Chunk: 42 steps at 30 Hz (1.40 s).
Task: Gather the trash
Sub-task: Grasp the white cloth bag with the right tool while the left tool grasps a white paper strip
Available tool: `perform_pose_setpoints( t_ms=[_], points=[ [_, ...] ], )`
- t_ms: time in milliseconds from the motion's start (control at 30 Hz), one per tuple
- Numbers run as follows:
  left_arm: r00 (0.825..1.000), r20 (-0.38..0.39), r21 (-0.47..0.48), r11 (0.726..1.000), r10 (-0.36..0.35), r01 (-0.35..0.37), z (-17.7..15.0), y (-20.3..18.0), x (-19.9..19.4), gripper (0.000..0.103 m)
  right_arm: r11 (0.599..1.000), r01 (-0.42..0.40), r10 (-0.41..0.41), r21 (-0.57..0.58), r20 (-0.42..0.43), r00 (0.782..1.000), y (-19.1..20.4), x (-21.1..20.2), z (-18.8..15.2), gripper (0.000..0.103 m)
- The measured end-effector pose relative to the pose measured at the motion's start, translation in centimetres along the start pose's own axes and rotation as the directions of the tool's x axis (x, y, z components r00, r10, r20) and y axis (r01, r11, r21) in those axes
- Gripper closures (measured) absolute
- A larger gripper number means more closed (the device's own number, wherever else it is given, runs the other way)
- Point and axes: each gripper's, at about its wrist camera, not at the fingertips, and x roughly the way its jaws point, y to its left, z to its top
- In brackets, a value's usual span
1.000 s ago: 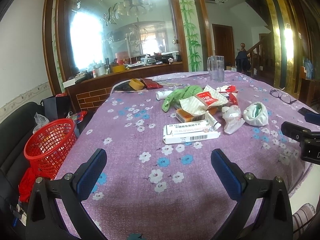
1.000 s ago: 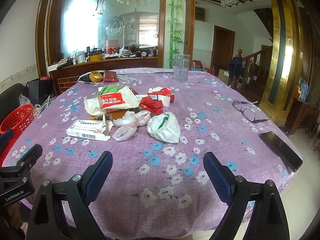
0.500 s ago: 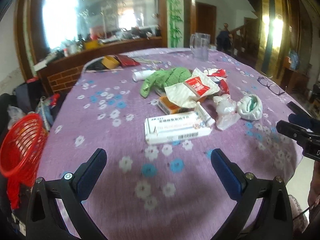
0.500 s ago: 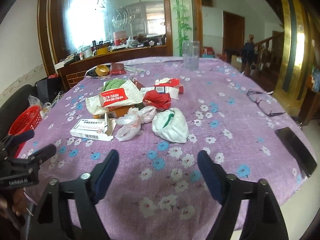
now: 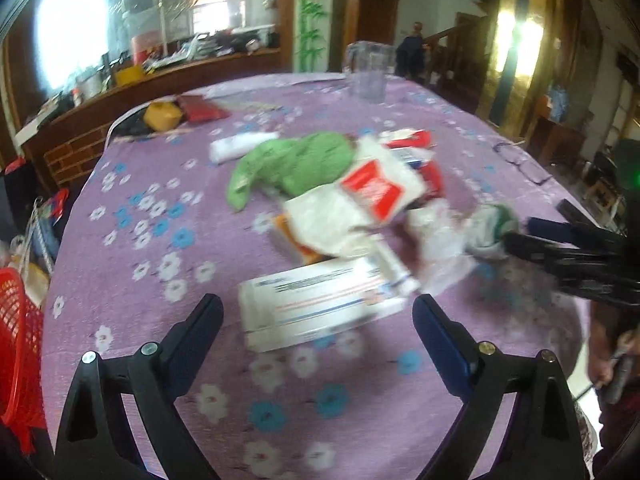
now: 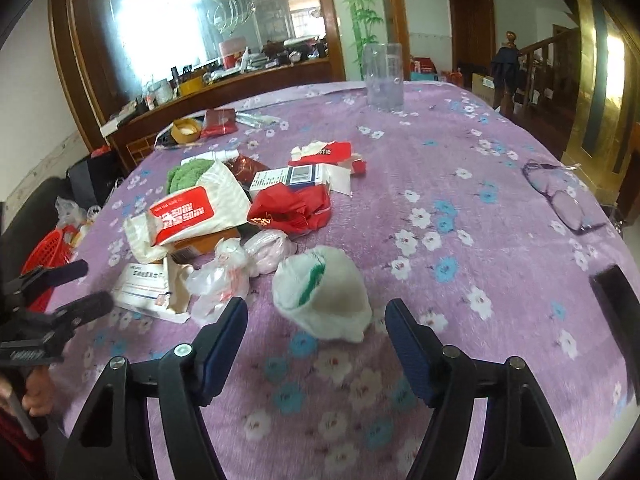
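Both hand-held grippers spread: left hand-held gripper (image 5: 318,316) faces the light, stiff carton (image 5: 316,304), graspable across its narrow sides; right hand-held gripper (image 6: 316,318) faces the soft, crushable white bag (image 6: 322,300).

purple floral table (image 6: 460,184) carries trash pile (image 6: 240,220), glass (image 6: 383,76), apparently eyeglasses (image 6: 560,196).

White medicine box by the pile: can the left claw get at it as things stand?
Probably yes. The left claw is open with the white medicine box lying between its fingers' line; only a small tube rests across the box's far corner.
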Motion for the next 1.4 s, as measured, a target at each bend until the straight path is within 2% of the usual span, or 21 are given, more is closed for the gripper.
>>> perform_pose_setpoints(
  t_ms=[100,167,200,233,333,367,433,500,567,633,800,933,1100,1400],
  points=[
    [1.000,-0.004,-0.014,1.000,-0.021,0.021,0.5,-1.4,0.3,0.008,0.999,0.014,-0.015,-0.033,-0.016,1.000,0.5,1.7,0.5,0.028],
    [0.999,-0.009,-0.026,0.999,-0.042,0.042,1.0,-2.2,0.7,0.008,0.999,0.029,-0.031,-0.046,-0.040,0.999,0.6,2.8,0.8,0.039],
    [0.999,-0.011,-0.030,0.999,-0.039,0.038,1.2,-2.6,0.9,0.009,0.998,0.041,-0.043,-0.048,-0.048,0.998,0.6,3.2,0.9,0.049],
    [0.999,-0.016,-0.032,0.999,-0.033,0.032,1.3,-2.9,1.1,0.013,0.998,0.050,-0.051,-0.043,-0.044,0.998,0.3,3.4,1.0,0.058],
    [0.999,-0.052,-0.039,0.999,0.002,-0.004,1.9,-3.9,2.6,0.027,1.000,0.010,-0.010,-0.017,-0.039,0.999,-0.7,3.0,0.8,0.071],
    [0.998,-0.069,-0.046,0.999,0.012,-0.015,2.0,-4.0,3.1,0.030,1.000,0.007,-0.007,-0.005,-0.030,1.000,-1.1,2.5,0.6,0.072],
    [0.995,-0.096,-0.057,0.998,0.015,-0.021,2.1,-4.3,4.1,0.046,1.000,0.005,-0.005,0.008,-0.006,1.000,-1.7,1.6,0.2,0.073],
    [0.992,-0.125,-0.068,0.997,0.025,-0.033,2.2,-4.5,5.2,0.056,0.999,-0.010,0.009,0.035,0.012,1.000,-2.5,0.6,-0.3,0.073],
    [0.990,-0.139,-0.077,0.996,0.022,-0.033,2.3,-4.5,5.9,0.063,0.998,-0.026,0.025,0.053,0.025,0.999,-3.1,-0.2,-0.6,0.073],
    [0.990,-0.136,-0.080,0.996,0.031,-0.042,2.4,-4.5,6.3,0.076,0.998,-0.036,0.034,0.060,0.037,0.999,-3.5,-0.9,-1.0,0.073],
    [0.992,-0.123,-0.097,0.995,0.012,-0.024,2.4,-4.0,5.9,0.089,0.997,-0.052,0.049,0.063,0.058,0.997,-3.8,-2.0,-1.6,0.073],
    [0.994,-0.111,-0.116,0.993,-0.021,0.008,1.6,-3.2,4.9,0.094,0.995,-0.075,0.071,0.060,0.069,0.995,-3.6,-2.7,-1.9,0.073],
    [0.997,-0.076,-0.110,0.994,-0.004,-0.005,-0.1,-2.3,2.8,0.096,0.995,-0.092,0.088,0.040,0.086,0.992,-2.7,-3.6,-2.1,0.073],
    [0.997,0.054,-0.048,0.998,0.055,-0.052,-1.2,-2.4,-2.5,0.097,0.991,-0.128,0.130,-0.024,0.106,0.986,0.9,-5.1,-1.8,0.073]
  ],
)
